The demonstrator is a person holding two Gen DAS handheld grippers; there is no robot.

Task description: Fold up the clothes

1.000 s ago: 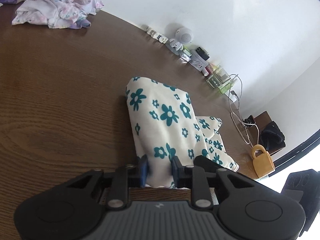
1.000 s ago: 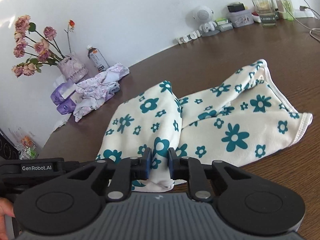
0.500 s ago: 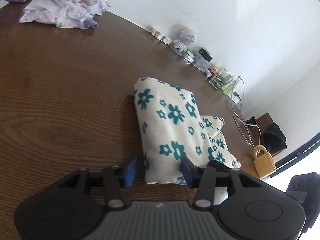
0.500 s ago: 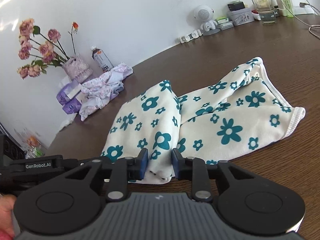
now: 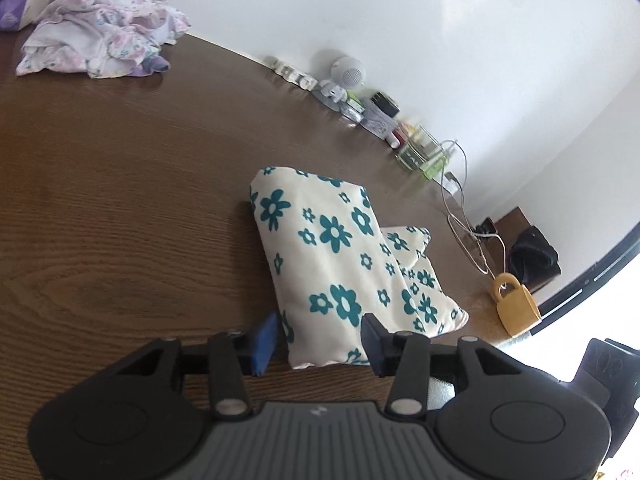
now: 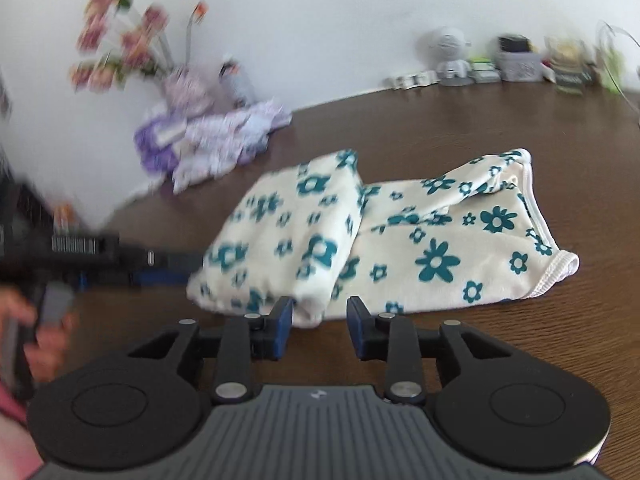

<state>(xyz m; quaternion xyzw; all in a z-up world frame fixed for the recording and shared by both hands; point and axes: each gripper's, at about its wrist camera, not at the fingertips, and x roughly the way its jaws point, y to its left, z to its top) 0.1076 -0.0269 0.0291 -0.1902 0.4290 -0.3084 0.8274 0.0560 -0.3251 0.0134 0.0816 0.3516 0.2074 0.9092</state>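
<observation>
The cream garment with teal flowers point(image 5: 336, 256) lies partly folded on the brown wooden surface point(image 5: 120, 208), one layer doubled over the other. The left gripper point(image 5: 318, 338) sits at its near edge, fingers apart on either side of the cloth, gripping nothing. The right gripper point(image 6: 318, 326) is likewise spread just before the folded corner. A pile of pale purple clothes point(image 5: 100, 48) rests well apart near the wall

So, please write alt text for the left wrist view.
The open left gripper sits at the near edge of a cream garment with teal flowers, folded on a brown wooden table. A crumpled pastel garment lies far left.
</observation>
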